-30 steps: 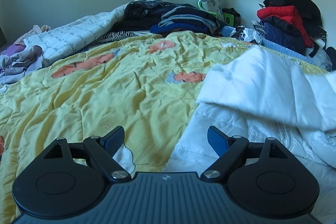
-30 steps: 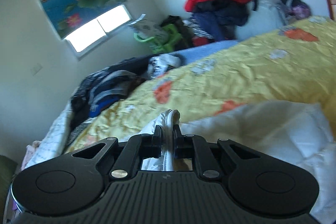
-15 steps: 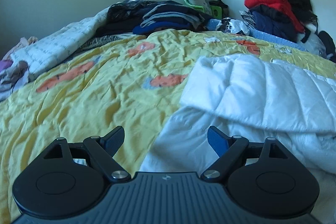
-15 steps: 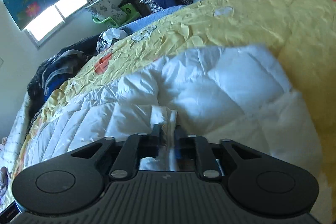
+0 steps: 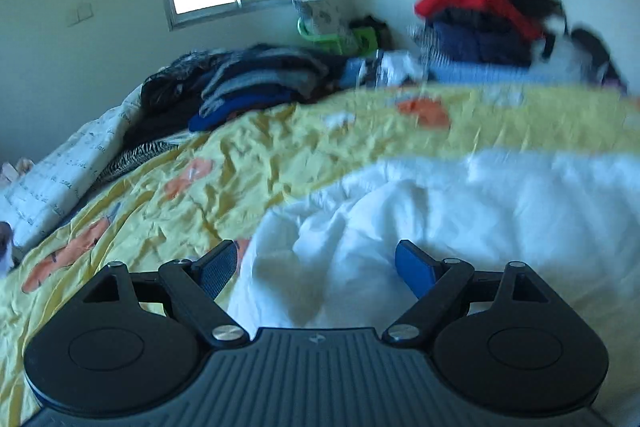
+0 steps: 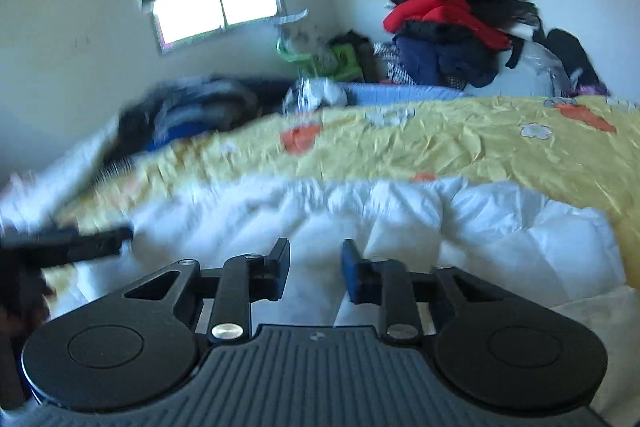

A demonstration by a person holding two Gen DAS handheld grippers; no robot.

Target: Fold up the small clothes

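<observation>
A white quilted padded garment (image 5: 460, 211) lies on a yellow bedspread (image 5: 168, 195) with orange motifs. My left gripper (image 5: 316, 267) is open and empty just above the garment's left edge. In the right wrist view the same white garment (image 6: 480, 219) spreads across the bed. My right gripper (image 6: 314, 269) is open and empty over its near part. The left gripper shows as a dark blurred shape at the left edge of the right wrist view (image 6: 80, 243).
A pile of dark folded clothes (image 5: 248, 91) lies at the far left of the bed. A heap of red, navy and black garments (image 5: 484, 15) stands at the far right by the wall. A white printed blanket (image 5: 60, 171) lies along the bed's left side.
My right gripper has let go of the white garment and opened; the fold now lies flat on the bed. My left gripper has shifted right over the garment's edge, still open.
</observation>
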